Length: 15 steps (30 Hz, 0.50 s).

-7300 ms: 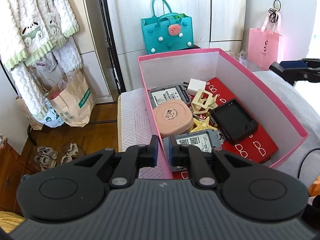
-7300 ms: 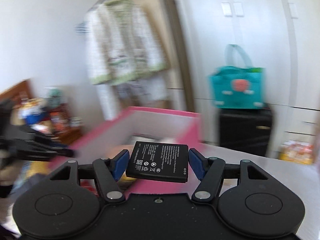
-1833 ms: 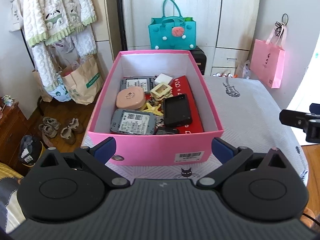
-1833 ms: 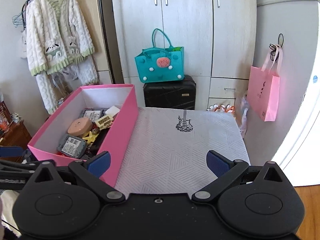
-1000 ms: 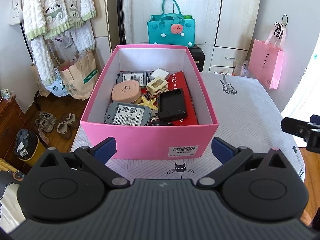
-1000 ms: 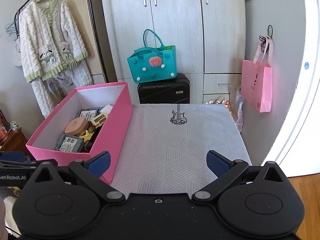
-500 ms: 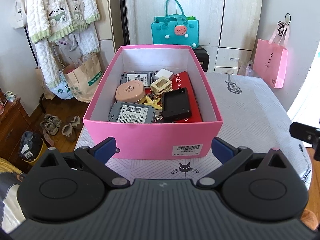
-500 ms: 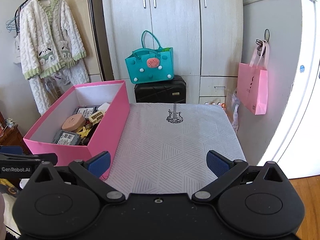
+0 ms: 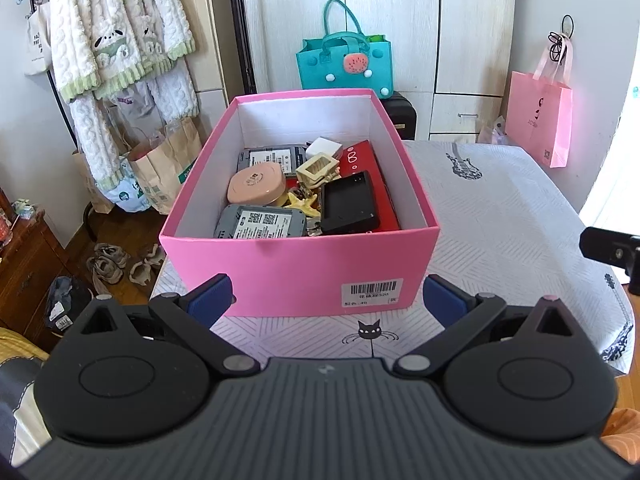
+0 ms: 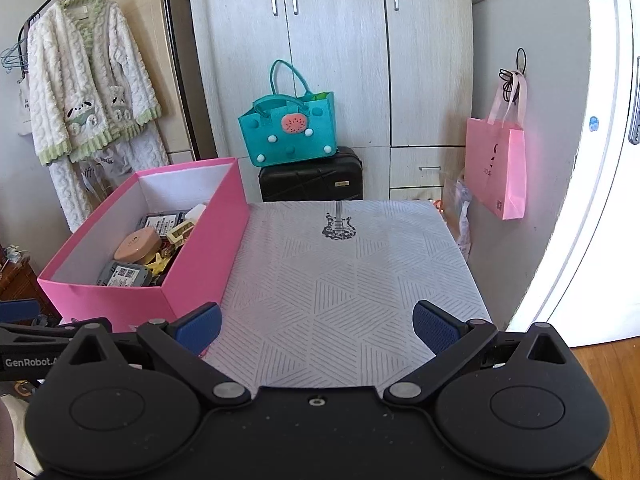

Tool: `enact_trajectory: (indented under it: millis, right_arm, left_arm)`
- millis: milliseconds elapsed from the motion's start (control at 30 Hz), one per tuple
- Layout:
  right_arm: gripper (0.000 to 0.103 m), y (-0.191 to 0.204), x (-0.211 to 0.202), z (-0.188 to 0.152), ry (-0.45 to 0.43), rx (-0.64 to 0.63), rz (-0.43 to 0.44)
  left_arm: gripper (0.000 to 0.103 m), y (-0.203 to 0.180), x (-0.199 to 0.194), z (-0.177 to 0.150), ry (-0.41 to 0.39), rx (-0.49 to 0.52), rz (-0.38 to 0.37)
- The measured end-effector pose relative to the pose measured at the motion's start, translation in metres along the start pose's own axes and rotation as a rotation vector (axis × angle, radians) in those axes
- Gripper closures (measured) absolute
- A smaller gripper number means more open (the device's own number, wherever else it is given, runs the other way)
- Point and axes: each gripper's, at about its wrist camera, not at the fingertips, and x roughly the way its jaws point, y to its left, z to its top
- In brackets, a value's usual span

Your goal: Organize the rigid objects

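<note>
Both the left gripper (image 9: 326,294) and right gripper (image 10: 316,322) are standing released and empty. The small items are lying inside the pink box (image 9: 300,264) on the worktop (image 10: 348,280); nudging the box's near wall risks shifting it.

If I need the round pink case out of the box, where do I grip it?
Come straight down on the pink case and pinch across its rounded sides. It lies flat on top of the pile in the box; the wall beside it probably blocks any side approach.

Table under a white patterned cloth (image 10: 352,280), 1 pink box (image 9: 304,264) standing on its left part
</note>
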Motion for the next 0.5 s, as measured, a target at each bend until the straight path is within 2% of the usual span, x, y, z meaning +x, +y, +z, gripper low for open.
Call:
enact_trajectory:
  millis: [500]
  right_arm:
    - [0.0, 0.0004, 0.0003, -0.0029, 0.005, -0.007, -0.003]
  left_arm:
    - [0.0, 0.0041, -0.003, -0.0026, -0.009, -0.027, 0.019]
